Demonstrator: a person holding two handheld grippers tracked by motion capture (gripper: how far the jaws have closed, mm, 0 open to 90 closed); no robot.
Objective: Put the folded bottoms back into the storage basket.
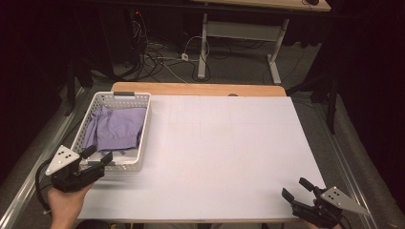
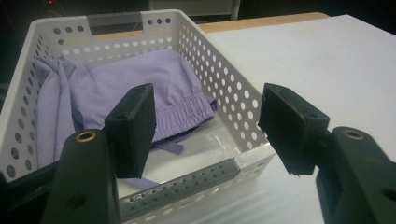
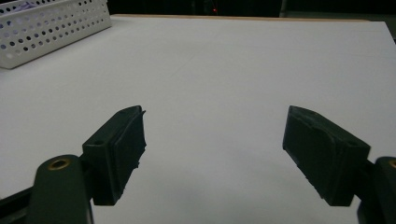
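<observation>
While both claws stand spread and empty, the left gripper (image 1: 99, 157) hovers at the basket's (image 1: 141, 143) six o'clock rim, purple cloth (image 1: 117, 126) inside; the right gripper (image 1: 297, 189) rests well apart.

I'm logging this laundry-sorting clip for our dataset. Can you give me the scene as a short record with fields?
surface: white table
container: white perforated basket at the table's left edge
contents: lilac garment with an elastic waistband, crumpled inside the basket
left tool: left tool open, empty, at the basket's near wall
right tool: right tool open, empty, over the table's near right corner
contact: neither tool touches the garment
</observation>
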